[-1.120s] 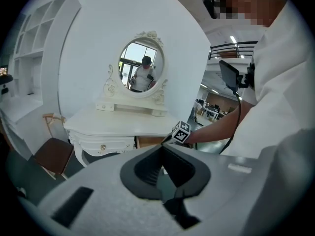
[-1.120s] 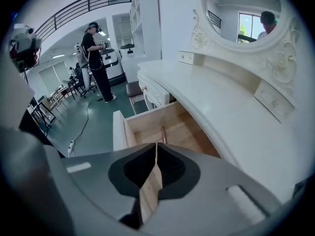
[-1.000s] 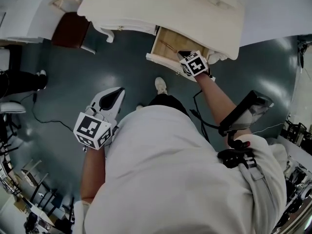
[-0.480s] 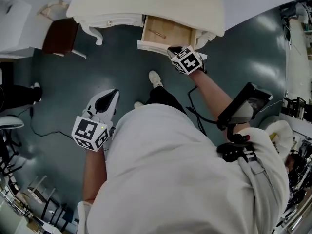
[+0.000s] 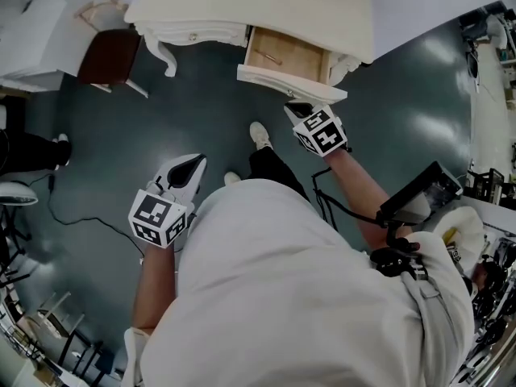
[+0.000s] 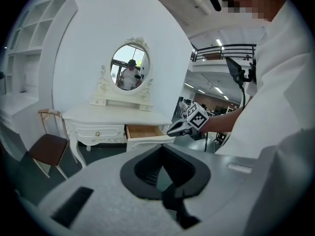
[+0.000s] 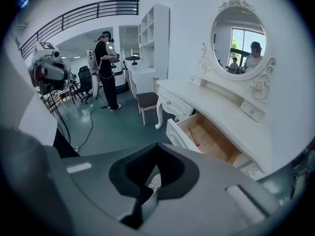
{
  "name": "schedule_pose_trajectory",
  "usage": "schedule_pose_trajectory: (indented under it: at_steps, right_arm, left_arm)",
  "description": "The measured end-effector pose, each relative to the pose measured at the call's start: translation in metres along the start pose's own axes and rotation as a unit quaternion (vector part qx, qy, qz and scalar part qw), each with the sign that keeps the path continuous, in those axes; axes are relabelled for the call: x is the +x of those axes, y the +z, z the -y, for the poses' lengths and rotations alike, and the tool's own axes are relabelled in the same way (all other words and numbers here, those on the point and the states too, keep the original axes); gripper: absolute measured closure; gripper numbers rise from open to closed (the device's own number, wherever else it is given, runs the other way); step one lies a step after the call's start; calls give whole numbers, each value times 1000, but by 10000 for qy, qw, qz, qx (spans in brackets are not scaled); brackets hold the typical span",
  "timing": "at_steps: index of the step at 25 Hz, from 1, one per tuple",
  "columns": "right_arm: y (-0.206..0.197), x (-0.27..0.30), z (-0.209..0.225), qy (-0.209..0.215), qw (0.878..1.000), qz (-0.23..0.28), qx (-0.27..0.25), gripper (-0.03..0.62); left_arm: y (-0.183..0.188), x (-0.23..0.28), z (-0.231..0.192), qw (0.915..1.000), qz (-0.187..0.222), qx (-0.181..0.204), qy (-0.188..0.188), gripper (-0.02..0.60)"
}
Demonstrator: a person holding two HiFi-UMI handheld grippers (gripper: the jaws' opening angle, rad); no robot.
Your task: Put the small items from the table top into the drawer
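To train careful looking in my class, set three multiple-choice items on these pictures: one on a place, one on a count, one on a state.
1. Where does the brown-seated chair stand?
A) beside the dressing table, at the end away from the open drawer
B) in front of the open drawer
C) on the table top

2. How many drawers of the table stand open?
A) none
B) one
C) three

3. How do the jaws of the right gripper stand?
A) wide apart
B) shut on a pen
C) shut, with nothing between them

Answers:
1 A: in the head view the chair sits left of the table, and the drawer is at its right.
2 B: only one drawer is pulled out.
3 C: the right gripper view shows the jaws together and empty.
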State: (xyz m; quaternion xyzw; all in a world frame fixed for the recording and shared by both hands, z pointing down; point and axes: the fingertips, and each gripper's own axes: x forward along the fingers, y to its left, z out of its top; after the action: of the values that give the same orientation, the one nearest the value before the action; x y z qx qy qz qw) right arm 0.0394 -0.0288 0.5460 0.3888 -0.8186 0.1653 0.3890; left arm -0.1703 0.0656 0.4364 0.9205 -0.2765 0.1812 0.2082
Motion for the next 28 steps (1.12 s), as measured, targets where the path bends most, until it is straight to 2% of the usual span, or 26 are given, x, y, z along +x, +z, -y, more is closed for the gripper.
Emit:
schedule_pose_trajectory:
  at_steps: [5,13,28]
  right_arm:
    - [-7,-16,-39,74,9999,21,-139,592]
    - [-5,-17,-57,225,9992,125,-309,593]
    - [6,-20,-83,451,9973,227,-534,594]
  left_arm:
    - [-17,-13,9,9999,-56,120,9,580]
    - [-23,-7,10,9997,-108,208,-19,580]
    - [-31,-10,11,9999,-129,97,-31,580]
